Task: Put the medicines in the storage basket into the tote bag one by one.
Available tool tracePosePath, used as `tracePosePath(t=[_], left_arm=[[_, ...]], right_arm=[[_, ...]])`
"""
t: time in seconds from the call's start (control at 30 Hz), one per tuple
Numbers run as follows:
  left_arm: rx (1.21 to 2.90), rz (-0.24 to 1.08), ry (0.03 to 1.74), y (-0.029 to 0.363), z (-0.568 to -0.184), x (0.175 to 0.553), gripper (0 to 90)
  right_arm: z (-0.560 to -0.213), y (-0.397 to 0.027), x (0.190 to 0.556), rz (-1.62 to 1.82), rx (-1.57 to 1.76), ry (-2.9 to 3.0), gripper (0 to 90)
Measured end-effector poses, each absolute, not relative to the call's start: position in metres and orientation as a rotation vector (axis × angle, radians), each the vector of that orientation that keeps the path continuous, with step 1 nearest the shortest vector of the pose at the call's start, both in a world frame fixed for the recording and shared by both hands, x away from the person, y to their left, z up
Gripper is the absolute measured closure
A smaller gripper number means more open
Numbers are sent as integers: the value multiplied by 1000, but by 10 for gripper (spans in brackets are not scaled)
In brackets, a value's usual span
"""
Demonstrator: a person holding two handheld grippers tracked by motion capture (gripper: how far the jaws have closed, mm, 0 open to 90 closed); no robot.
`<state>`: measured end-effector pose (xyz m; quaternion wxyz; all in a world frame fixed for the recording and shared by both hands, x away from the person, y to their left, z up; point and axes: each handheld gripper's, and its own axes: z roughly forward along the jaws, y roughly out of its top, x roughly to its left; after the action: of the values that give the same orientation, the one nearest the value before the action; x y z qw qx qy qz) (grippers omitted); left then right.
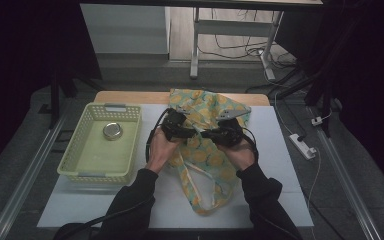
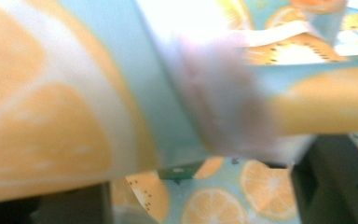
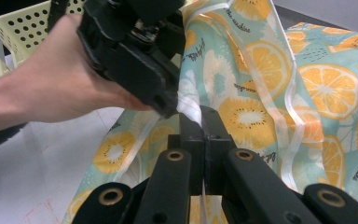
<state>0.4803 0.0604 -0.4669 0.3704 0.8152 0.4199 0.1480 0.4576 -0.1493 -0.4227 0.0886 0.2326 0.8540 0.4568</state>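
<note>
Mostly white table (image 1: 280,165), dark room beyond.

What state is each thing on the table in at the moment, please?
Bag: lying on the table, crumpled, its upper part lifted between the two grippers.
Right gripper: fingers shut on the bag's edge.
Left gripper: up against the bag; whether open or shut cannot be told.
Basket: upright, holding a tin.
Tin: flat on the basket floor.

We are seeing a white surface (image 1: 280,165) carrying a pale yellow basket (image 1: 75,159) toward its left edge and a citrus-print bag (image 1: 205,165) lying across its middle.
</note>
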Motion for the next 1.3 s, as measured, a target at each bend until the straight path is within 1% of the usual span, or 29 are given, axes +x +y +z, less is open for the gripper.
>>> tracePosePath(t=[0.17, 0.2, 0.33, 0.43, 0.8, 1.03, 1.3], left_arm=[[2089, 327, 1035, 66, -460, 471, 324], [2098, 318, 1032, 66, -459, 470, 296], [2127, 312, 992, 69, -454, 459, 231], [2122, 284, 975, 74, -450, 453, 193], [2100, 270, 957, 103, -437, 436, 50], [2075, 297, 1000, 133, -436, 434, 0], [2038, 323, 1070, 174, -439, 434, 0]], right_arm=[[-422, -151, 458, 1363, 696, 2535, 897], [-422, -151, 458, 1363, 698, 2534, 897], [-422, -152, 459, 1360, 699, 2532, 897], [-422, -152, 459, 1363, 701, 2529, 897], [-422, -152, 459, 1363, 697, 2529, 897], [-421, -152, 458, 1362, 696, 2529, 897], [-422, -152, 459, 1357, 696, 2531, 897]])
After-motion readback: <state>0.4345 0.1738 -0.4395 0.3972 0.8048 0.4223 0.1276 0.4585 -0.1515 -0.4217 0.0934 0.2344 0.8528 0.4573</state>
